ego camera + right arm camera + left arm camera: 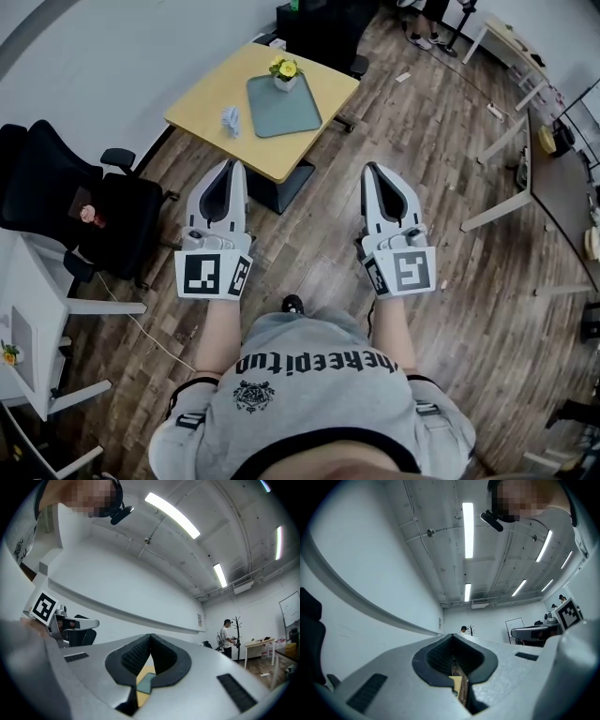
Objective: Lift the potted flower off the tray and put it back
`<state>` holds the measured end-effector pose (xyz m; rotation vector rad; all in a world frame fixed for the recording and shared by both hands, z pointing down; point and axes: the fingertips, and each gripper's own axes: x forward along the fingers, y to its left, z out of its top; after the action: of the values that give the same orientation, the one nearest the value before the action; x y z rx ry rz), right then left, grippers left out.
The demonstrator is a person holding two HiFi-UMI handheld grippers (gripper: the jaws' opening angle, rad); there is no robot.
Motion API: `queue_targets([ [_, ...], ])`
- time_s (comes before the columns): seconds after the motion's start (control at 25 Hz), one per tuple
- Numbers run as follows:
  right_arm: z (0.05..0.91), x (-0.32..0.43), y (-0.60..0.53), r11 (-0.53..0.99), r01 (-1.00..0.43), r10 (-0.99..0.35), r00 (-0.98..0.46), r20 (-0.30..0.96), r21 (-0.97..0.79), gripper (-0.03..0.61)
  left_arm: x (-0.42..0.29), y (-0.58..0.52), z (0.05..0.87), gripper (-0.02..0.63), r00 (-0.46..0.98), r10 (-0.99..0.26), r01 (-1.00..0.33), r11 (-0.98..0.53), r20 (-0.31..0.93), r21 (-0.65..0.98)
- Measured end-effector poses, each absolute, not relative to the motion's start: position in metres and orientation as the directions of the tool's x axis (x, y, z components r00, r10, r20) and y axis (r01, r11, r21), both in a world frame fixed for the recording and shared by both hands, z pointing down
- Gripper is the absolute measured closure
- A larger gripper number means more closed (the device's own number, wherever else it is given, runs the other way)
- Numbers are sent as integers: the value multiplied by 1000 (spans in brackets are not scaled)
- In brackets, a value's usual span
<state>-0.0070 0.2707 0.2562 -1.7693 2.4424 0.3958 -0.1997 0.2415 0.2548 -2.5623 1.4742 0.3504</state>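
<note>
The potted flower (285, 72), yellow blooms in a small white pot, stands at the far edge of a grey-green tray (281, 112) that lies on a yellow wooden table (208, 105) at the far side of the scene. A small pale crumpled thing (231, 118) sits on the table just left of the tray, apart from it. Both tools are well short of the table, held side by side over the wood-plank floor (319, 244) and pointing toward it. The left gripper (232, 166) has its jaws closed tip to tip with nothing between them; in the left gripper view (452, 636) the dark ribbed pads meet at the tip, and only a sliver of the yellow table and floor shows through the gap lower down. The right gripper (374, 169) is likewise closed and empty; in the right gripper view (150, 636) its pads meet at the tip, with a slice of yellow table and grey-green tray visible far beyond them. Neither tool touches the pot, tray or table. A black office chair (56, 202) stands at the left, near the left gripper.
</note>
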Motion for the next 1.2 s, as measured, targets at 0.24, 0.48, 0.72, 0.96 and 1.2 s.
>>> queue_targets([
  [0.24, 270, -4, 242, 285, -950, -930, -306, -203, 127, 575, -196, 209, 268, 611, 501, -828, -857, -515, -252, -8],
  [0.48, 275, 2, 205, 287, -950, -931, -306, -200, 120, 575, -192, 177, 277, 610, 503, -833, -857, -515, -230, -11],
  [0.72, 273, 12, 155, 309, -942, -921, -330, -207, 127, 575, -180, 132, 273, 609, 492, -838, -864, -504, -237, -10],
  [0.96, 266, 38, 92, 335, -932, -907, -358, -222, 138, 575, -156, 76, 269, 609, 462, -852, -881, -474, -248, -13],
  [1.2, 252, 63, 32, 370, -917, -889, -396, -231, 150, 575, -127, 20, 261, 609, 438, -864, -892, -452, -248, -3],
])
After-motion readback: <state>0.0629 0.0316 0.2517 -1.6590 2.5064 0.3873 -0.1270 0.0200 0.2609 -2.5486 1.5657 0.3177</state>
